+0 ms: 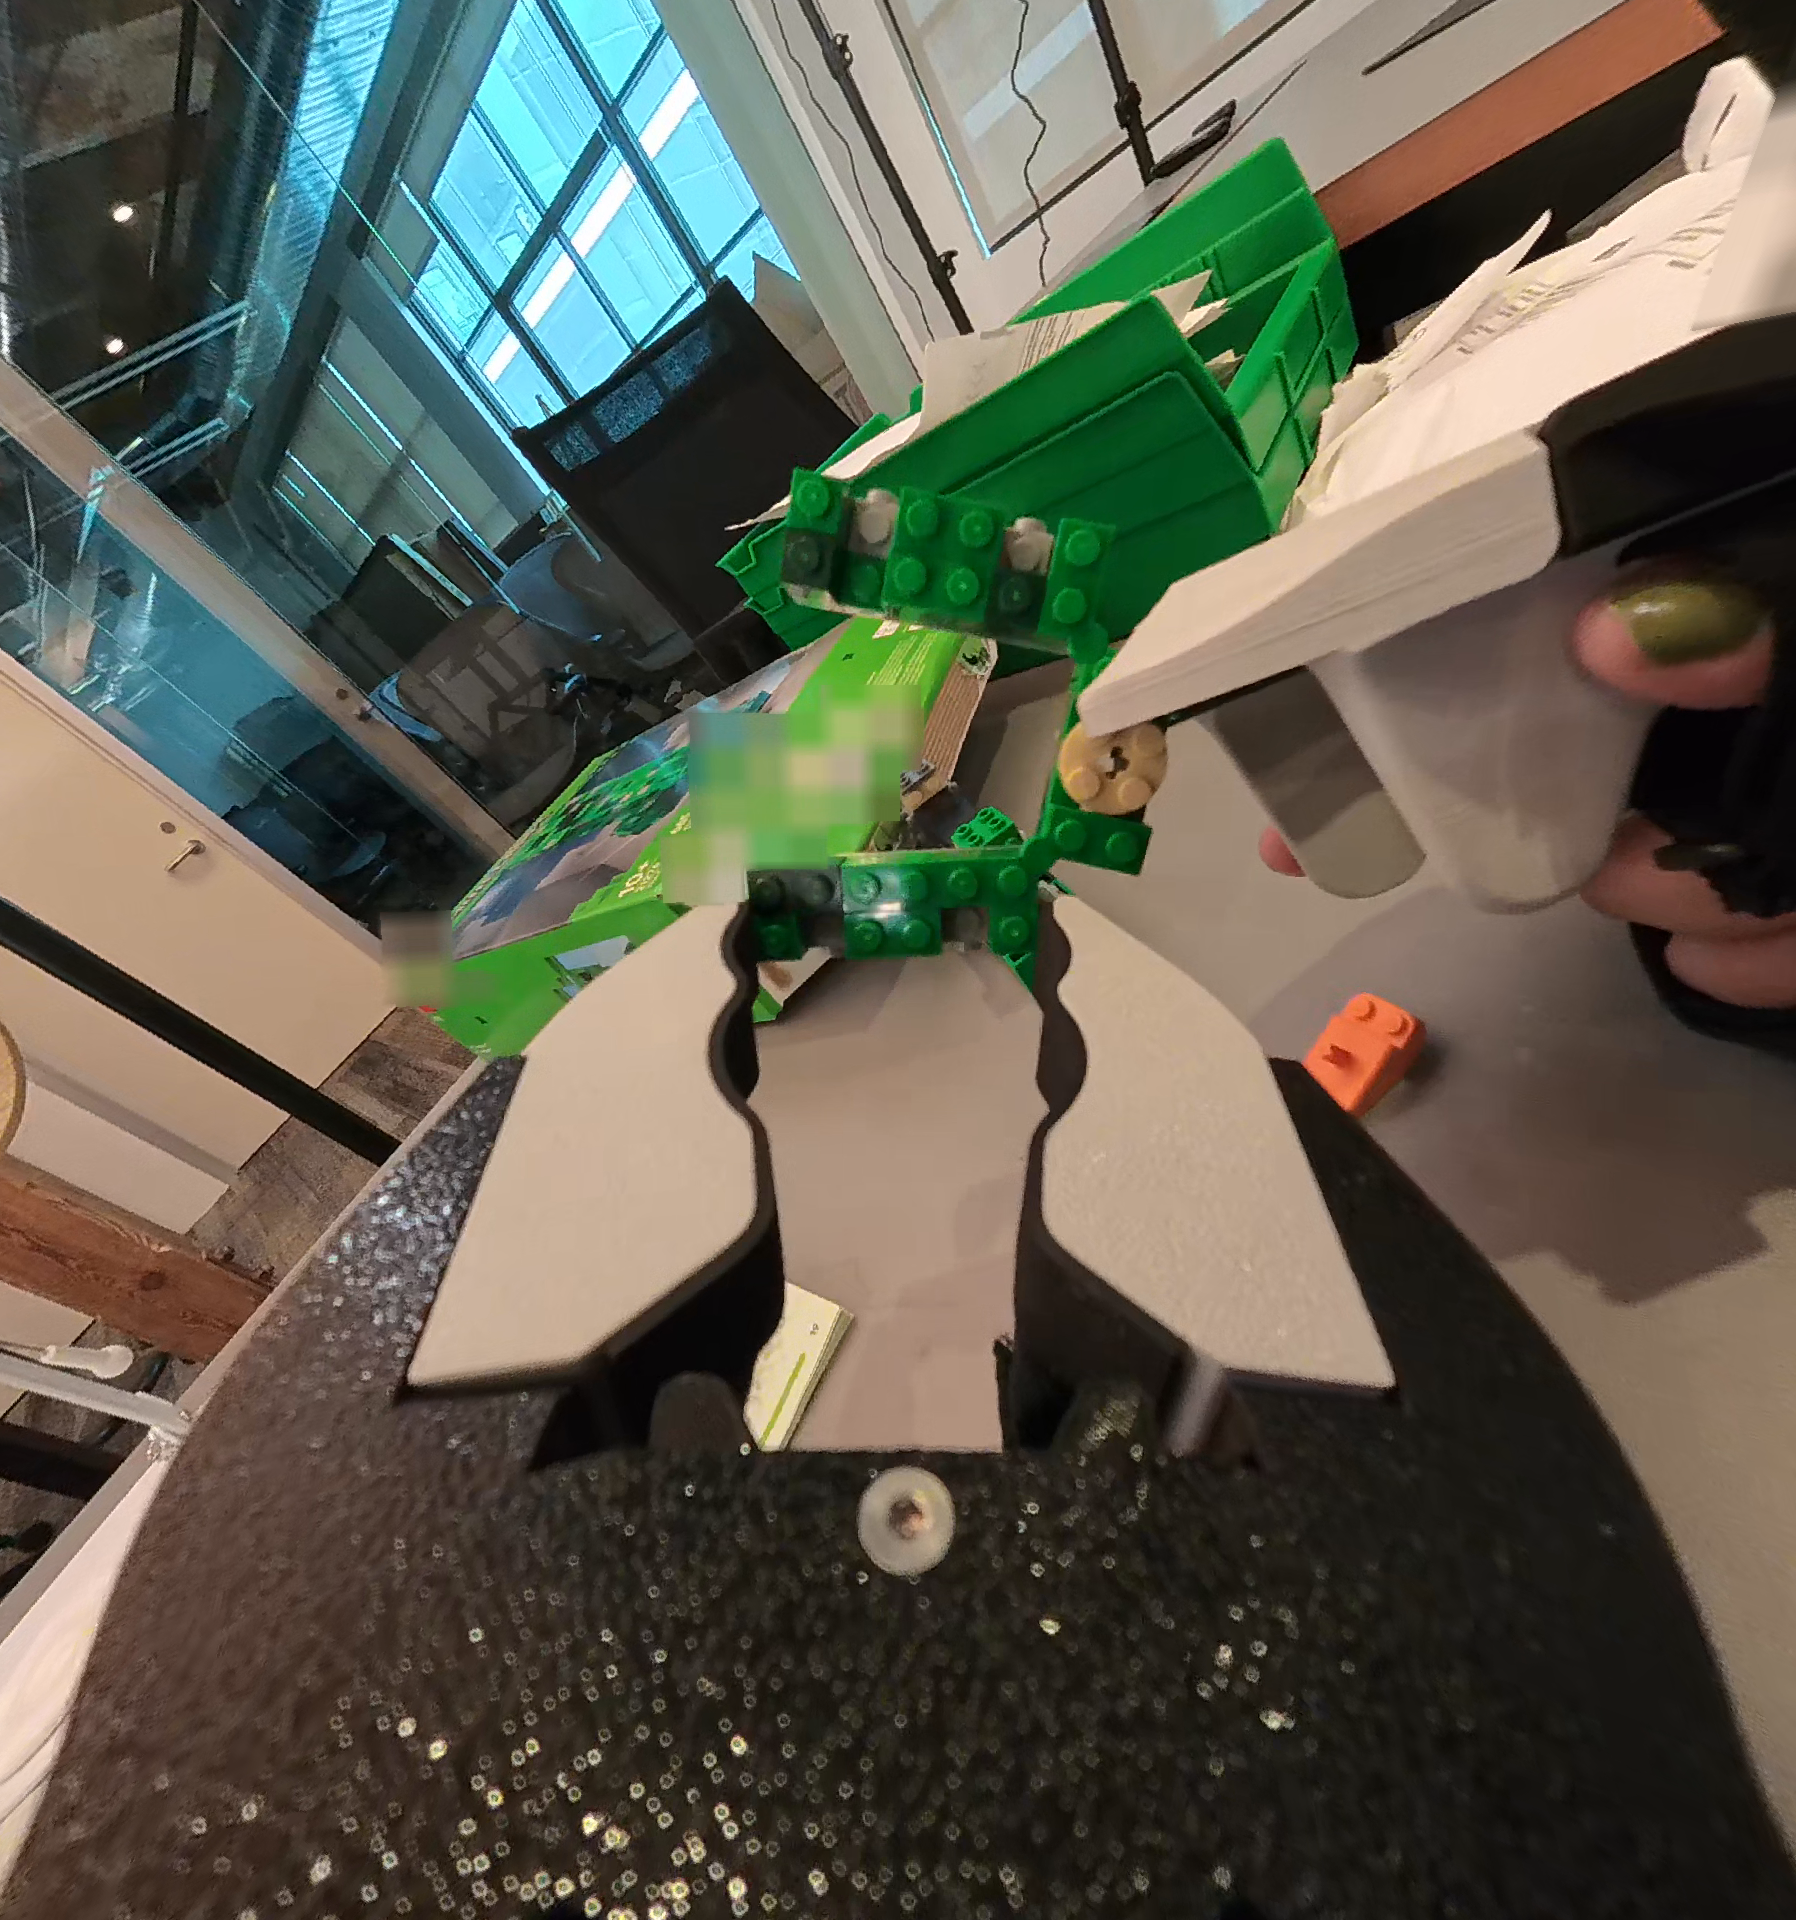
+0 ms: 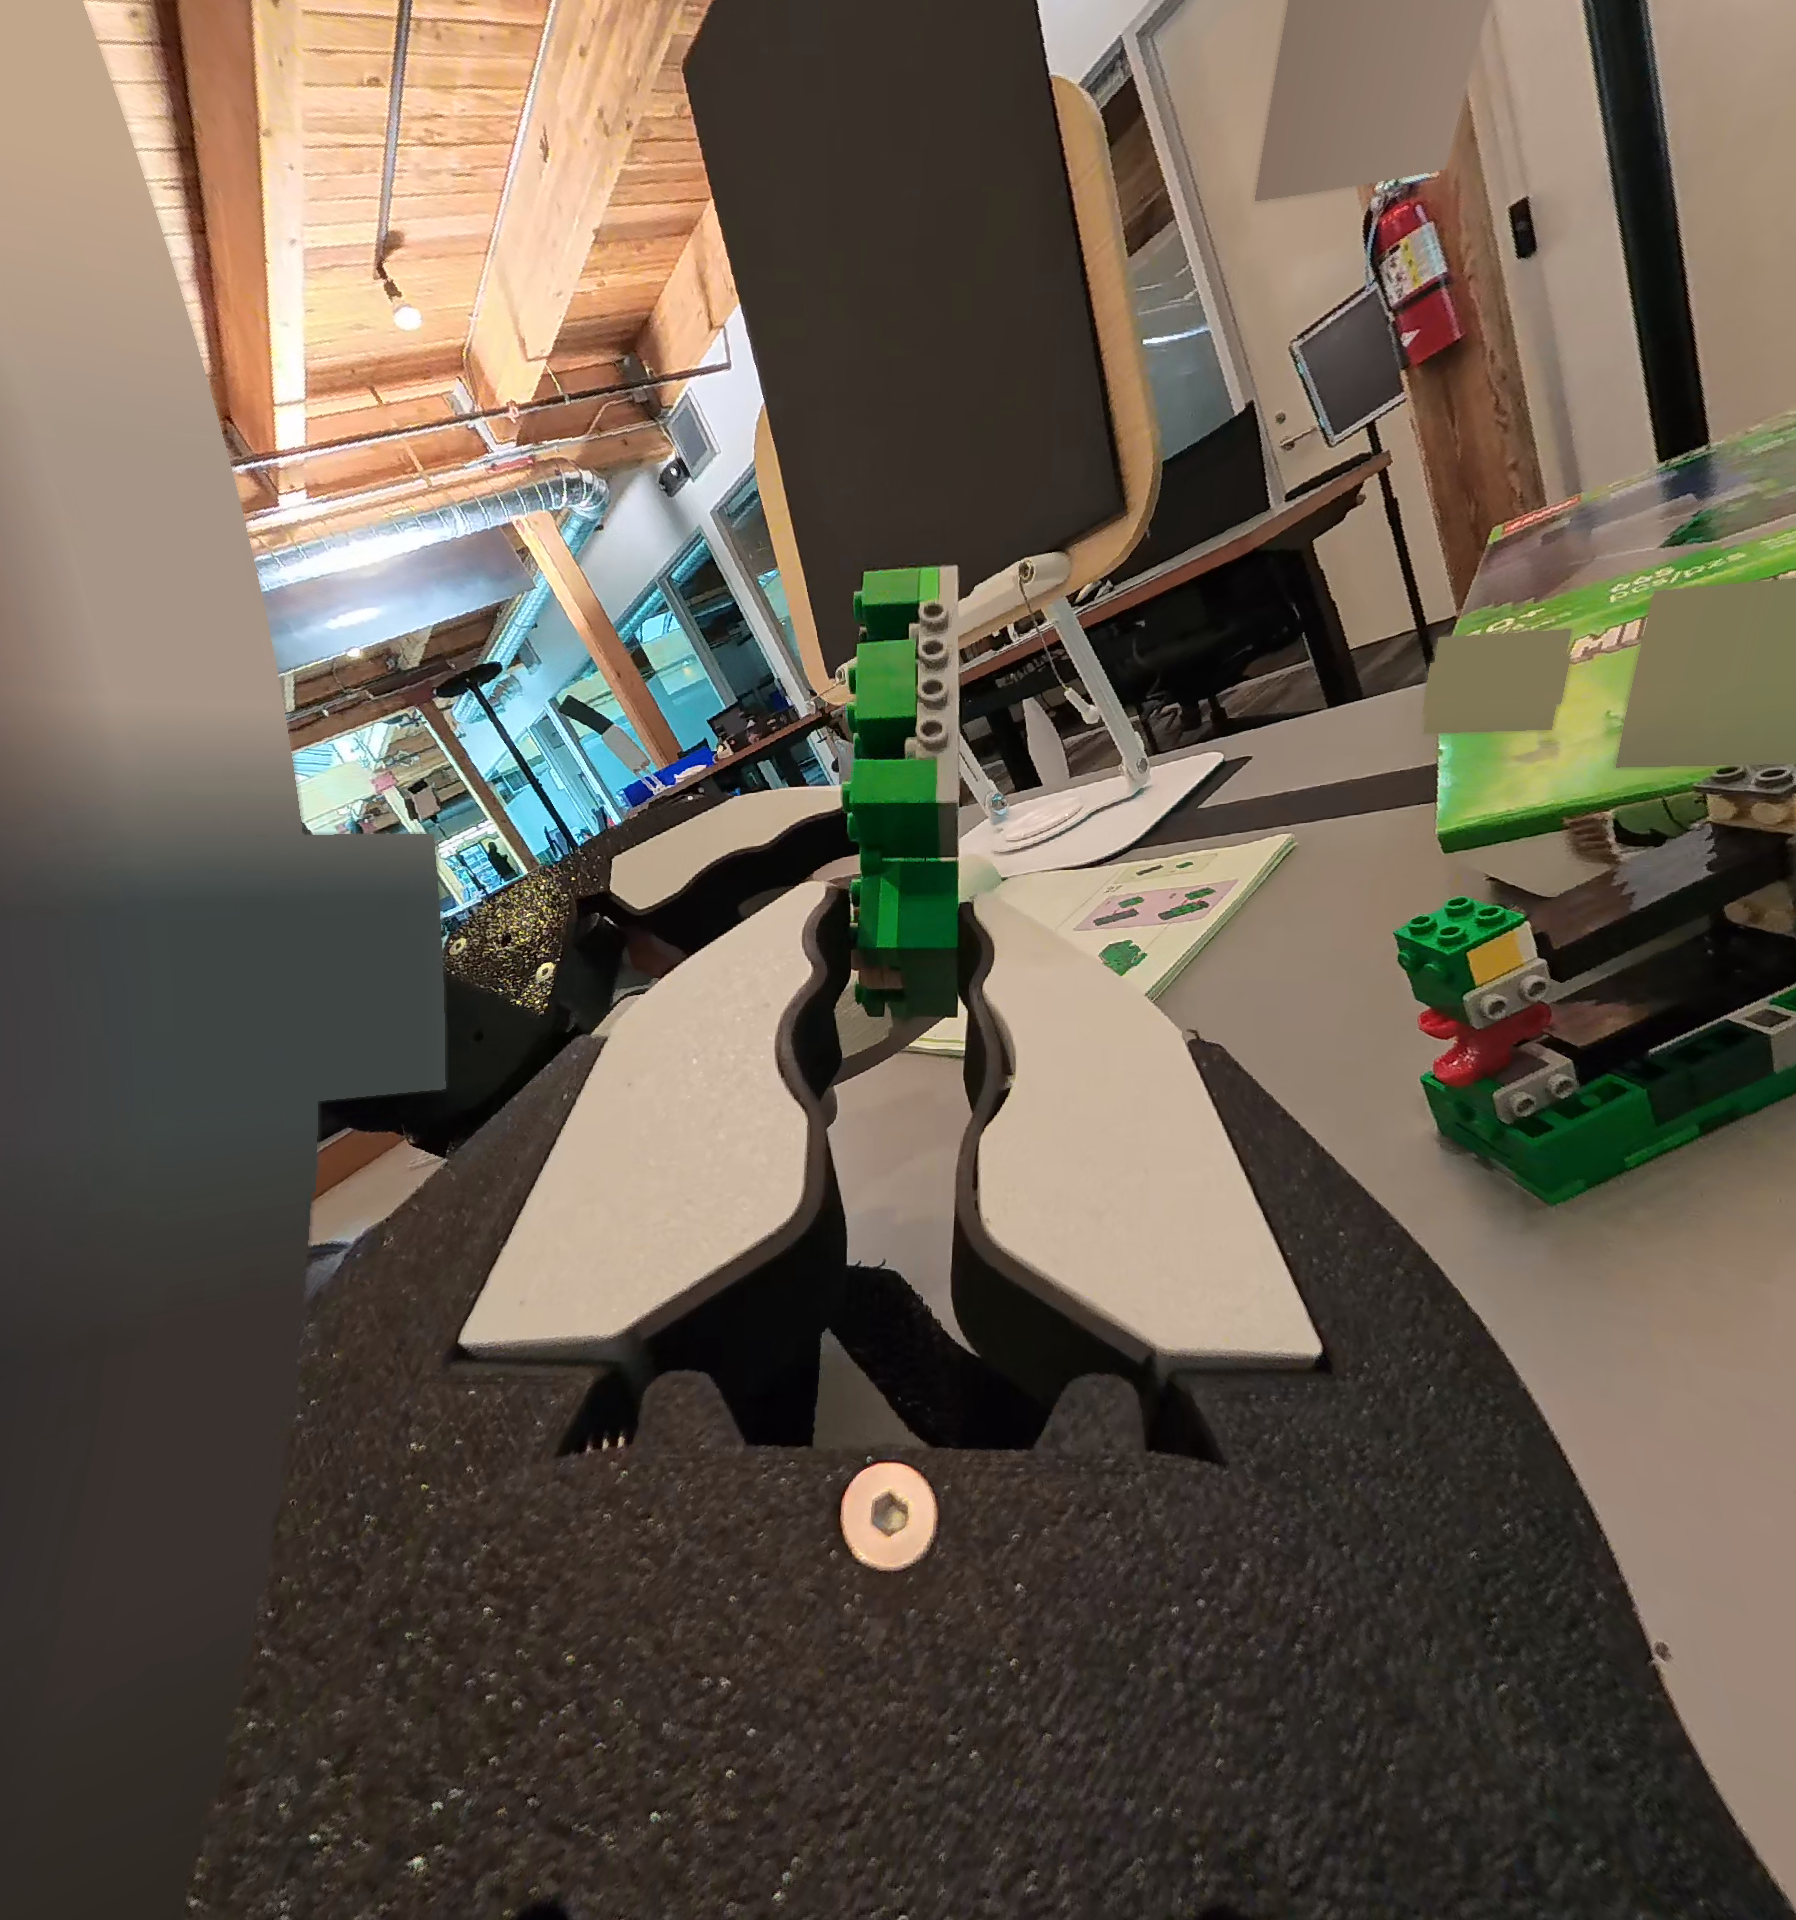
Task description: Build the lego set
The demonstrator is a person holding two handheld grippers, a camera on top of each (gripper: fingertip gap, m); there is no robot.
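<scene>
Left gripper (image 1: 889, 951): closing partway on the lower green strip of a brick frame (image 1: 951, 717), held aloft, tips pinching its sides. Right gripper (image 2: 899, 935): clamping narrowly on one end of the same frame, seen edge-on, long axis rising straight up from the tips. Both gripping one assembly; neither nearer. Tan round plate (image 1: 1112, 767): sitting on the frame's side limb, beside the right tool's white finger. Orange brick (image 1: 1363, 1047): lying loose on the grey table (image 1: 1600, 1455), right of the left tips. Larger green build (image 2: 1642, 1070), open booklet (image 2: 1154, 914), green box (image 2: 1621, 675): lying beyond. Printing present on box; not transcribing. Green bins (image 1: 1164, 436): standing behind.
</scene>
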